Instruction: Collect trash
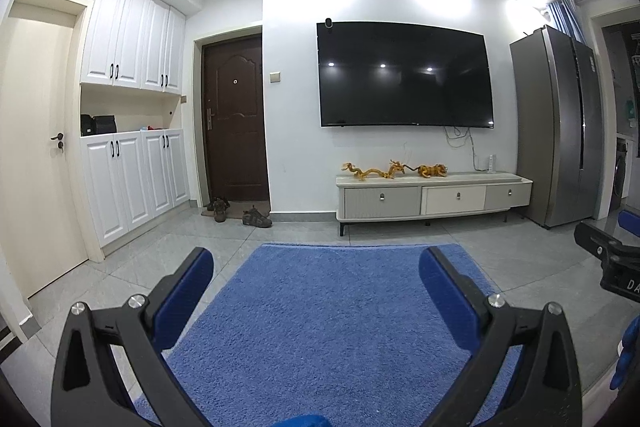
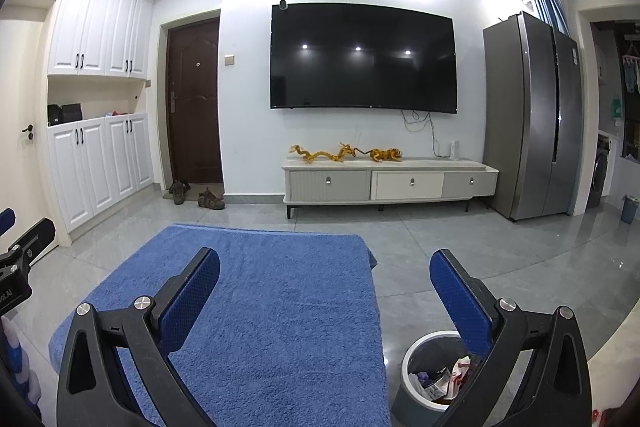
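1. Far left, the white shoe cabinet (image 2: 96, 163) lines the wall beside the dark entry door (image 2: 195, 103). Two pairs of shoes (image 2: 198, 195) sit on the floor at the threshold, presumably left where they come off. They look like belongings, not trash.

2. The left gripper (image 1: 316, 279) is held level over the blue rug (image 1: 320, 327), its blue-padded fingers (image 1: 184, 291) spread wide with nothing between them. Held high and pointing across the room, it reads as a ready pose rather than a reach.

3. The rug lies flat on the grey tile floor (image 2: 460, 251) in front of the wall-mounted TV (image 2: 362, 57). No litter shows on the visible pile in either view.

4. Below the TV, the low TV cabinet (image 2: 390, 183) carries golden dragon ornaments (image 2: 346, 153), set out as display and well clear of the work.

5. The right gripper (image 2: 324, 271) hovers beside its partner, jaws likewise apart and empty. Its right finger (image 2: 460, 299) overlaps the trash bin in the picture without, as far as I can judge, touching it.

6. The white-rimmed trash bin (image 2: 412, 351) stands on the tile just off the rug's right edge, right below the right gripper. It holds crumpled wrappers (image 2: 444, 379), so the trash in view is already inside. I judge it placed close by so that drops are short.

7. Far right stand the grey refrigerator (image 2: 532, 115) and, by the doorway, a small blue bin (image 2: 630, 209), well apart from everything else.
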